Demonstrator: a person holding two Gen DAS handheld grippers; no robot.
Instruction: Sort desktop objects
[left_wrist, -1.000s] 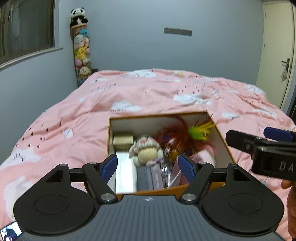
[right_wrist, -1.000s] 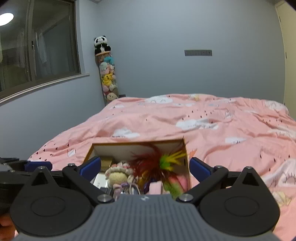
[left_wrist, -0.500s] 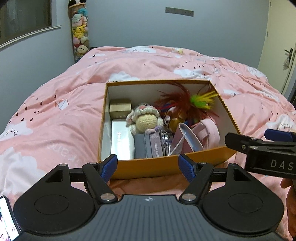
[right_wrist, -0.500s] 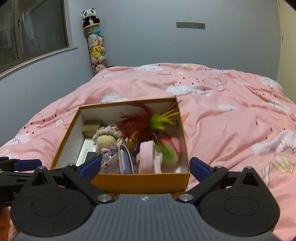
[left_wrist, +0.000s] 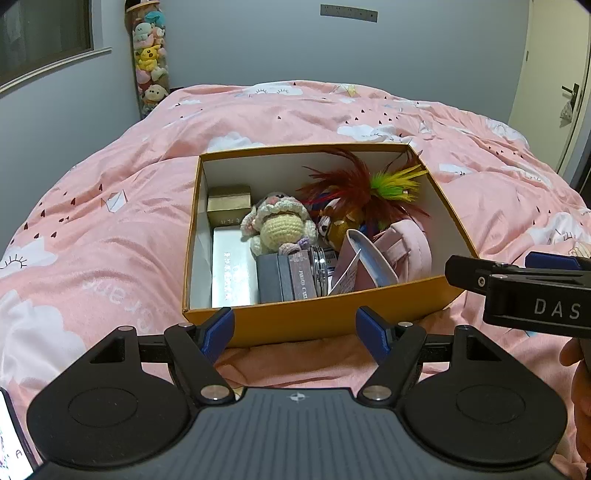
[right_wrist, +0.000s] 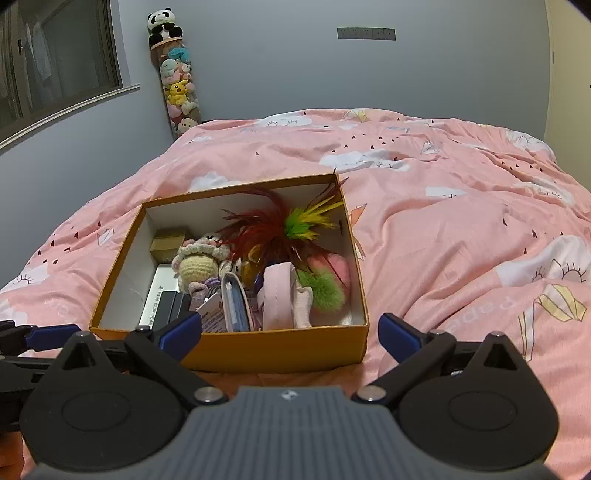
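Much of what fills the box (left_wrist: 314, 321) is buried: we see only the top edges of the dark cases (left_wrist: 275, 277) and a glass jar (left_wrist: 320, 271) wedged upright near its front wall, and the print on a maroon case (left_wrist: 303, 275) and on the silver tin (left_wrist: 232, 273) is too small for us to read. A phone screen (left_wrist: 11, 439) is cut off at the near left corner of the left view, and only fingers (left_wrist: 576, 387) of a hand show at its right edge. The orange box, white inside, sits on the pink quilt (right_wrist: 461, 229) just beyond both grippers. It holds a gold box (left_wrist: 229, 205) at the far left, a crochet doll (left_wrist: 277, 225) in the middle, red and green-yellow feathers (right_wrist: 288, 229), a pink pouch (right_wrist: 279, 295) and a green pompom (right_wrist: 325, 291) at the right. Our left gripper (left_wrist: 295, 328) has its blue pads spread wide with nothing between them; our right gripper (right_wrist: 290, 332) is likewise spread and empty. Seen from the left, the right gripper's side reads "DAS" before the frame cuts it. A tube of plush toys (right_wrist: 177, 85) stands in the far corner.
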